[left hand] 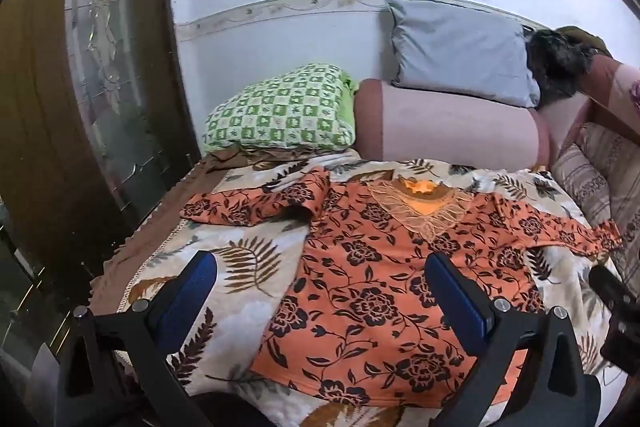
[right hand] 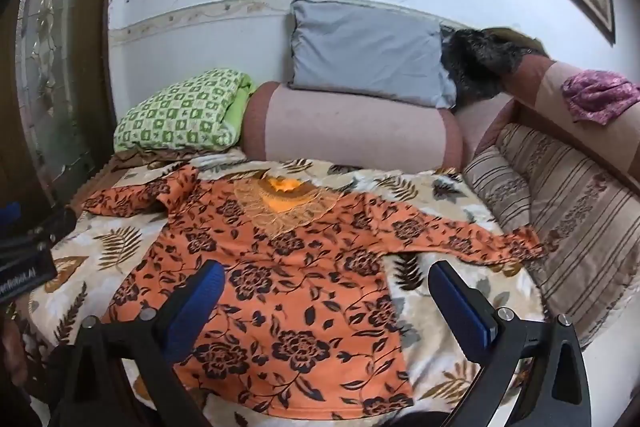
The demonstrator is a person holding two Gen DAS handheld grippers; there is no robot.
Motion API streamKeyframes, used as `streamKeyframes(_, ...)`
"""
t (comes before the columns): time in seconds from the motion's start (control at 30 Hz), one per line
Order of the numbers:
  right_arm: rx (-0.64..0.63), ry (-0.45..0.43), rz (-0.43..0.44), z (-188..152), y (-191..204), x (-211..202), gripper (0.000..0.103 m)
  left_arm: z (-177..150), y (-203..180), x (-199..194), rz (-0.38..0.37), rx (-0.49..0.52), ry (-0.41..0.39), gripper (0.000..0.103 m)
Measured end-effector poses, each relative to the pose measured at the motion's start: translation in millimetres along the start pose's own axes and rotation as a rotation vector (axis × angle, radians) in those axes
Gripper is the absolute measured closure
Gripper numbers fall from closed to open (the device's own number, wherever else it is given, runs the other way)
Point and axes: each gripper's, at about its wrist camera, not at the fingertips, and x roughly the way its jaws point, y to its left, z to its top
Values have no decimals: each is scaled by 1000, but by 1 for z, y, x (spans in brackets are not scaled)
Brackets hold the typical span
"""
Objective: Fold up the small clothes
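Below left hand-held gripper (left hand: 320,267): orange shirt (left hand: 372,291)

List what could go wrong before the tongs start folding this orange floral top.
1. The top's left sleeve is already doubled over, so it may fold in crooked.
2. The leaf-print blanket underneath is soft; the open right tongs may pinch it with the hem.
3. The right sleeve ends by the striped cushion and may snag.

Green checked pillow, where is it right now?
In both wrist views the green checked pillow sits at the far left of the bed, against the wall, beside the pink bolster.
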Motion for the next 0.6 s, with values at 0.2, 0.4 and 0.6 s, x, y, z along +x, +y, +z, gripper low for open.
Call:
streamKeyframes(0.2,-3,-18,7,-1,-7,-36,0,-1,3,4,1,-24,43,0)
streamKeyframes(0.4,12,-24,8,1,-10,-41,0,3,9,2,15,-18,36,0)
streamKeyframes(0.6,0,7,5,-3,-8,-35,0,2,17,4,21,-4,33,0)
